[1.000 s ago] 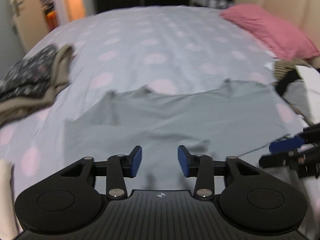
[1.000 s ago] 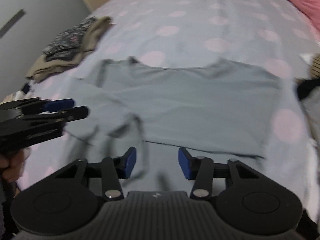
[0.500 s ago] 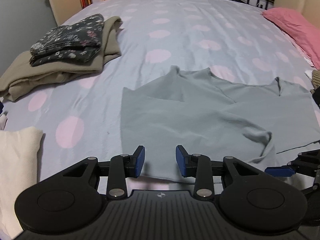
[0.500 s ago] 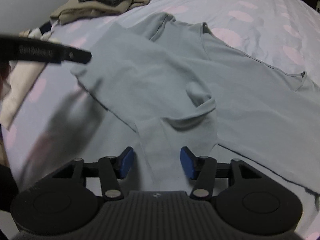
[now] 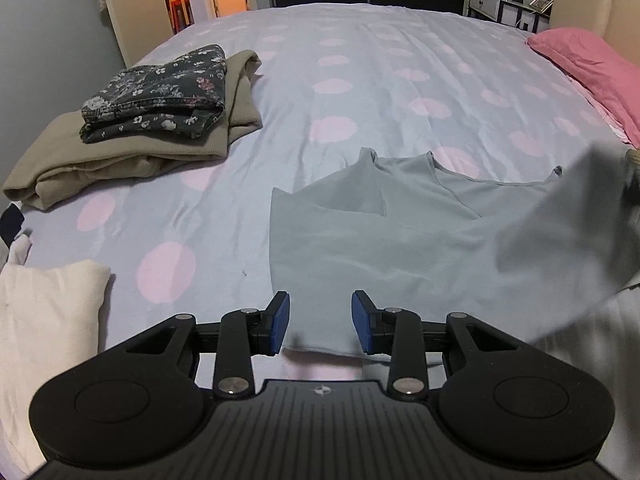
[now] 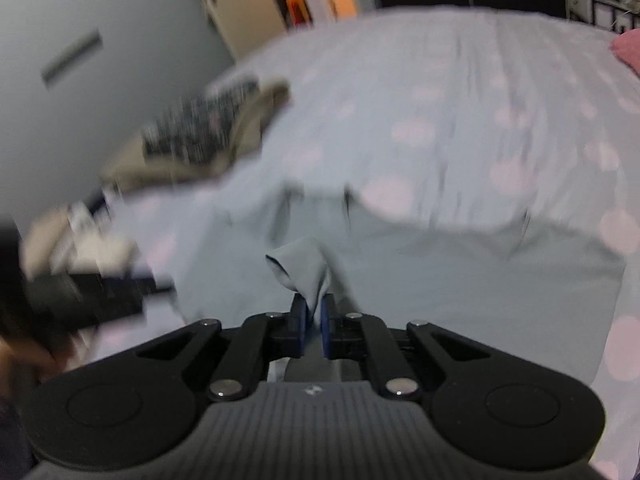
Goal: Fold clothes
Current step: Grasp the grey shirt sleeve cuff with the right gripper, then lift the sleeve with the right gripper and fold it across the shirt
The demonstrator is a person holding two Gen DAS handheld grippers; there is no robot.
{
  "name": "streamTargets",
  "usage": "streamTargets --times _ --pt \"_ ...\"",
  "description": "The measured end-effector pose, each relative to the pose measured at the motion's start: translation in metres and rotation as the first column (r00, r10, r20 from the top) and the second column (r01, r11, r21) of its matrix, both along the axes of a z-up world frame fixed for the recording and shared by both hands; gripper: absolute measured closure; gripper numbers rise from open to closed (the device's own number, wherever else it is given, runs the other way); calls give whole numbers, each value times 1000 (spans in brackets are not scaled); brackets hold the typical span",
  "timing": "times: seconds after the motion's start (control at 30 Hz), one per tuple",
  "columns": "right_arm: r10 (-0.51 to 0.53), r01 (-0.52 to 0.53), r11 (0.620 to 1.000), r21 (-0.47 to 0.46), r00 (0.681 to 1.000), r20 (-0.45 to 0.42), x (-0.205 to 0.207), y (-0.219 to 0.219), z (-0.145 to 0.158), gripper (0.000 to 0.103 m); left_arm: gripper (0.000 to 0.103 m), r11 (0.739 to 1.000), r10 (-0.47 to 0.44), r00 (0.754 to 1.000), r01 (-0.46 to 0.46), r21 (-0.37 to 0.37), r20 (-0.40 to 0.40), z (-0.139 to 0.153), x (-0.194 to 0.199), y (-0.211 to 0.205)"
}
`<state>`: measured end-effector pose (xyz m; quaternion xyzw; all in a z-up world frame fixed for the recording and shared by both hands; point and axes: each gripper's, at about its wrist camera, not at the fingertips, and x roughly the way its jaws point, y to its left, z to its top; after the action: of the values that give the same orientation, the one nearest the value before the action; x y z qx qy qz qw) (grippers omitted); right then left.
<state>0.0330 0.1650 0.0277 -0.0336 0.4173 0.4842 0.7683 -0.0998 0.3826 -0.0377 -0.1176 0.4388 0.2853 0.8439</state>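
**Grey shirt on bed, right gripper pinching a fold**

Grey shirt [image 5: 360, 240] lies spread on the bed [image 5: 360, 80], on a pale cover with pink dots. Neckline faces away from the cameras. The shirt's left sleeve is folded in over the body; left edge runs straight toward the near hem.

Left gripper [image 5: 320, 322] hangs low over the near hem of the shirt. Blue fingers [image 5: 279, 322] stand apart, nothing between them. The hem edge lies just under and between the tips; contact cannot be judged.

Right gripper [image 6: 313, 322]: fingers [image 6: 298, 322] pressed together on a bunched bit of the grey shirt [image 6: 440, 280], which sticks up from between the pads as a small peak. Right wrist view is heavily motion-blurred. In the left wrist view, a blurred flap of grey cloth is lifted at the right side, above the flat part of the shirt.

Elsewhere on the bed: a folded stack at far left, dark floral garment [image 5: 160, 92] on top of a tan garment [image 5: 132, 156]. A white cloth [image 5: 44, 320] sits at the near left edge. Pink pillow [image 5: 588, 60] at far right by the headboard. Open door [image 5: 132, 4] beyond the foot of the bed, lit room behind it.
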Motion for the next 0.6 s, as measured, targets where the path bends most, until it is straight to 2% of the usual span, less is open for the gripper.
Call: streamTargets --times 0.17,0.27,0.43,0.6 --pt "-84 85 988 131 996 -13 21 -11 33 94 71 995 -96 995 96 -8 -22 -9 1 -13" --pt "-113 112 978 176 994 -3 27 -13 46 94 77 990 -137 989 135 -28 -47 -17 3 -20" --pt "-125 123 969 215 992 -5 30 -19 56 94 79 973 -215 976 216 -85 18 -36 7 -30" --pt "-135 133 958 253 991 -9 33 -25 66 94 79 971 -204 974 215 -108 102 -50 13 -28"
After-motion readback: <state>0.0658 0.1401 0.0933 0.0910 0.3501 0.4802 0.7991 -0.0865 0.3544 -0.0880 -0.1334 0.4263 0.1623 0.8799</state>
